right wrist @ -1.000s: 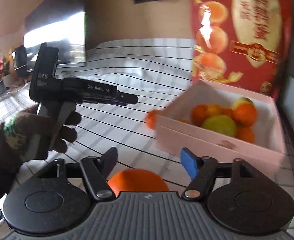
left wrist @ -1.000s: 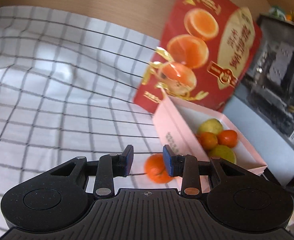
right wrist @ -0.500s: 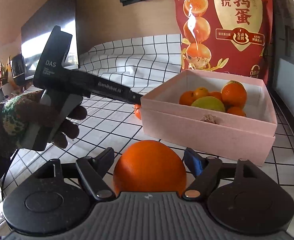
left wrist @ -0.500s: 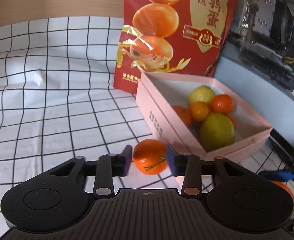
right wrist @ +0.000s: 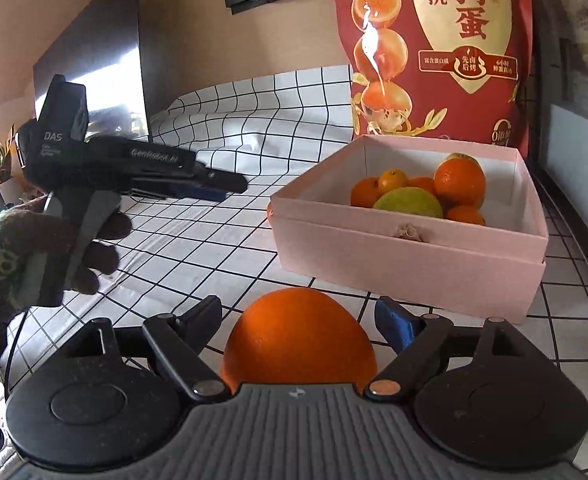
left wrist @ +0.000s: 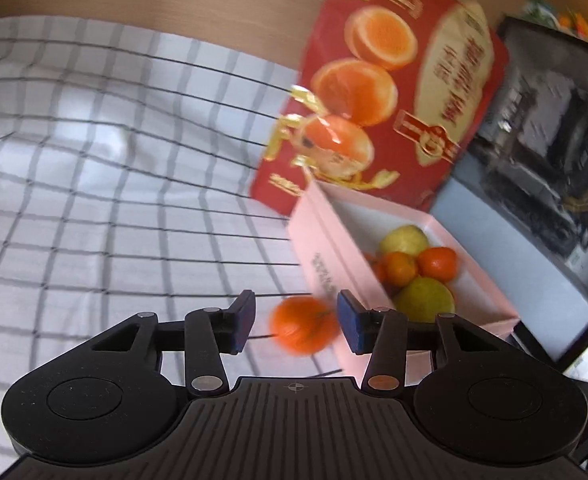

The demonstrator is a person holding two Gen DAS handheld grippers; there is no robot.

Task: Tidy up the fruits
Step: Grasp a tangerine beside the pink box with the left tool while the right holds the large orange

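A small tangerine (left wrist: 304,330) lies on the checked cloth between the fingers of my left gripper (left wrist: 294,312). That gripper is open, with a gap at its left pad. The picture is blurred. In the right wrist view, a large orange (right wrist: 298,340) sits between the fingers of my right gripper (right wrist: 298,308). Its jaws are opening and neither pad touches the fruit. The pink box (right wrist: 406,248) just beyond holds several tangerines and a green-yellow fruit (right wrist: 410,202). A gloved hand holds the left gripper (right wrist: 213,184) left of the box (left wrist: 334,264).
A tall red food bag (right wrist: 434,48) stands upright behind the box, also seen in the left wrist view (left wrist: 382,100). A dark screen (right wrist: 93,68) leans on the wall at the left. Rumpled checked cloth (left wrist: 113,200) covers the surface. A dark rail runs along the right edge.
The left jaws have spread, and the small tangerine now lies between them instead of beside the right finger. The right jaws have widened around the large orange, which now sits deeper between them.
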